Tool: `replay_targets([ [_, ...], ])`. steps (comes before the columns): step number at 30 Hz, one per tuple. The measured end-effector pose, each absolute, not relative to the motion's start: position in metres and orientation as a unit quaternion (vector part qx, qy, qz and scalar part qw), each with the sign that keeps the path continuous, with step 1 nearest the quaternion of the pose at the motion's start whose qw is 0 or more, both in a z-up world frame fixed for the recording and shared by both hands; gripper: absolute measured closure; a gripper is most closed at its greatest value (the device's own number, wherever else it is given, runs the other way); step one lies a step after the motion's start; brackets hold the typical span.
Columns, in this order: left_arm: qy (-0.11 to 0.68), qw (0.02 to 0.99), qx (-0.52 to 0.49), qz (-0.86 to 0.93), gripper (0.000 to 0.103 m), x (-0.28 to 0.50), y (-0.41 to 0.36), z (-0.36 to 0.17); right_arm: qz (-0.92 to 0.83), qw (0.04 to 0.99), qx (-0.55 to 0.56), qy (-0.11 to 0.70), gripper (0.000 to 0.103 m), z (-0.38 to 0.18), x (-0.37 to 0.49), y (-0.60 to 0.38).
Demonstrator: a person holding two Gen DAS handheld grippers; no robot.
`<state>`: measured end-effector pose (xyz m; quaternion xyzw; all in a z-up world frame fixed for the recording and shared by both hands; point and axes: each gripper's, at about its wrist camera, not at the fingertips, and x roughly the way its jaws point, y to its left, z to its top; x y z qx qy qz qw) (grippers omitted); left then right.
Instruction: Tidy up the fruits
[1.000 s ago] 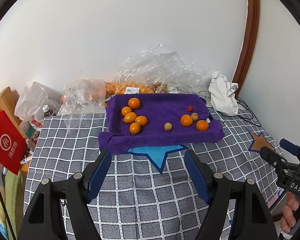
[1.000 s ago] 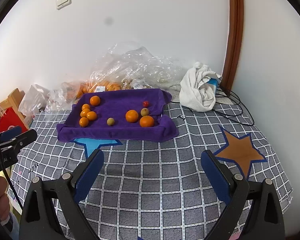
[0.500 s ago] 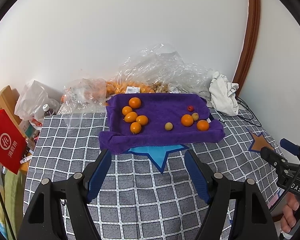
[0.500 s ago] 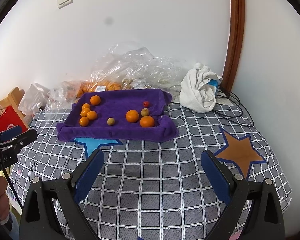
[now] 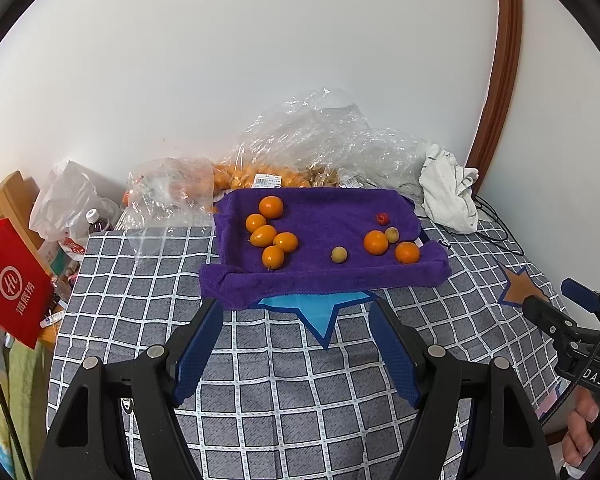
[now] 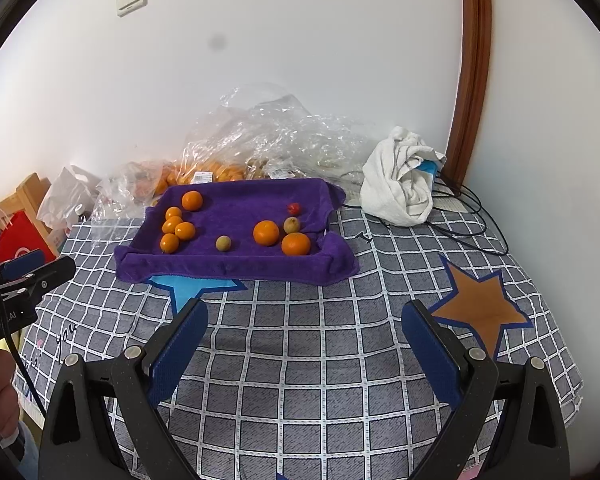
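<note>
Nothing has shifted since before: left gripper (image 5: 296, 324) and right gripper (image 6: 304, 328) both spread, empty, short of the purple towel (image 5: 320, 276)

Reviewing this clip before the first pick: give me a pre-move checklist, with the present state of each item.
1. Left gripper open, nothing between its fingers: ok.
2. Right gripper open, nothing between its fingers: ok.
3. Fruit in plain view on the purple towel: five oranges grouped on its left, two more on its right, two small tan fruits and a small red fruit: ok.
4. Checked cloth between grippers and towel free of obstacles: ok.
5. Where sorted fruit should go: cannot tell.
6. Tan fruit near the right oranges has room for fingers: cannot tell, it sits close beside them.
</note>
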<state>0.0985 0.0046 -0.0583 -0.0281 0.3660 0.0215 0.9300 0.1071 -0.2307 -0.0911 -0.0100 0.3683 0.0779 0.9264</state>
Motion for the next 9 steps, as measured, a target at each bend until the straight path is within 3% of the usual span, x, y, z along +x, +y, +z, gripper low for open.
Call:
replay_targets([
  [9, 0.367, 0.930, -0.028, 0.023, 0.029, 0.1001, 0.0048, -0.0593, 0.081, 0.926, -0.012, 0.369, 0.007, -0.0933, 0.1088, -0.2307],
])
